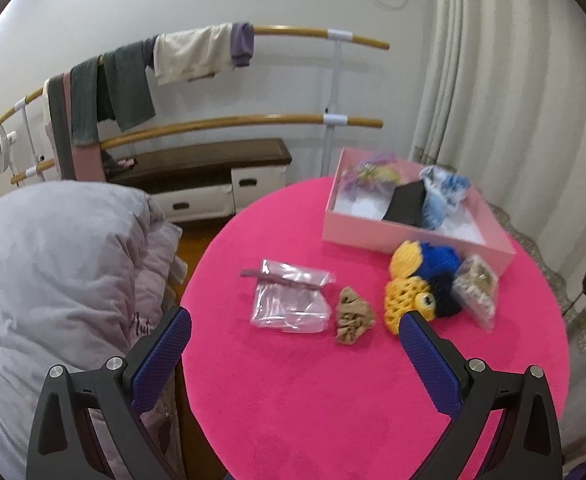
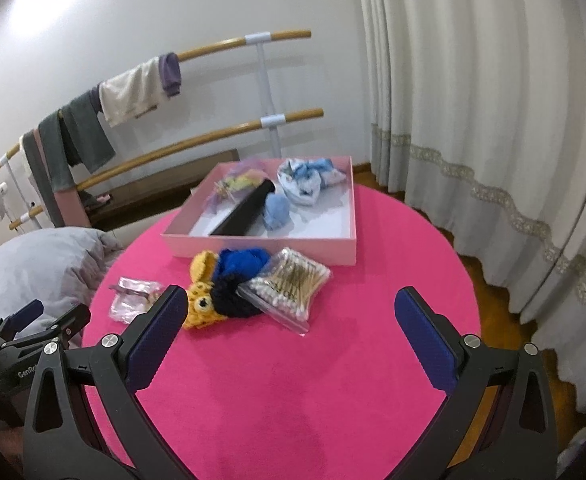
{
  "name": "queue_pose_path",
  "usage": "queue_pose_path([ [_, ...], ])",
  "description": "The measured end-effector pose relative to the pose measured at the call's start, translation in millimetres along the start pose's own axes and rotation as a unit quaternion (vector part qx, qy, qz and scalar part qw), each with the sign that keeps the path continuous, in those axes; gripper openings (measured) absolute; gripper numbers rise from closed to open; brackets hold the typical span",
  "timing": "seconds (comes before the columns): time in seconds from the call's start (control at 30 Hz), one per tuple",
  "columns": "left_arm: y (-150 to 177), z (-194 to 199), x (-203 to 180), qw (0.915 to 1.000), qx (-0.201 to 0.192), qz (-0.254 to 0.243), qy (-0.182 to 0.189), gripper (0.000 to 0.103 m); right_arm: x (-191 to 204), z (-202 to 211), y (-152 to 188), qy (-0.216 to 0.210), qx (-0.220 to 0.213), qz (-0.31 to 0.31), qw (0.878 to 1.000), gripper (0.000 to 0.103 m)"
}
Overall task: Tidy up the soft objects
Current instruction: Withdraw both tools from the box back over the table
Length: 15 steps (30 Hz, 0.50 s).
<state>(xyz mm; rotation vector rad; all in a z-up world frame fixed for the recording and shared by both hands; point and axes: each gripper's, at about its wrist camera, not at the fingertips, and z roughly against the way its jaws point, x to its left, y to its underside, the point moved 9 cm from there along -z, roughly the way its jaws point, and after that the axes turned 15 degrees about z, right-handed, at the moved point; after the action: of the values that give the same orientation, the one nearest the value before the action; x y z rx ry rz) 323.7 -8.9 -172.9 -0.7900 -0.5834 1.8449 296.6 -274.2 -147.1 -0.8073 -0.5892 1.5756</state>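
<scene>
While your left gripper [image 1: 295,338] and right gripper [image 2: 289,312] both hang wide apart and empty above the round pink table [image 2: 293,380], the pink box [image 2: 261,245] sits at its far edge, with the crocheted toy [image 2: 229,284], cotton-swab bag [image 2: 289,286], clear pouch [image 1: 289,300] and tan scrunchie [image 1: 353,316] near the middle.

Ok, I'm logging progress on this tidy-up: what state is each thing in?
left gripper: open, empty
right gripper: open, empty
pink box: lidless, partly filled
crochet toy: outside box
cotton swab bag: leaning on toy
tan scrunchie: loose on table
</scene>
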Motion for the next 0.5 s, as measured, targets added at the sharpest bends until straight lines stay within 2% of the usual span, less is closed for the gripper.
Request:
queue_pose_path([
  [0.5,1,-121,16,0.9979,0.043,-0.011,-0.047,0.103,-1,-82,27,-0.011,0.076,-0.005,0.997,0.103],
])
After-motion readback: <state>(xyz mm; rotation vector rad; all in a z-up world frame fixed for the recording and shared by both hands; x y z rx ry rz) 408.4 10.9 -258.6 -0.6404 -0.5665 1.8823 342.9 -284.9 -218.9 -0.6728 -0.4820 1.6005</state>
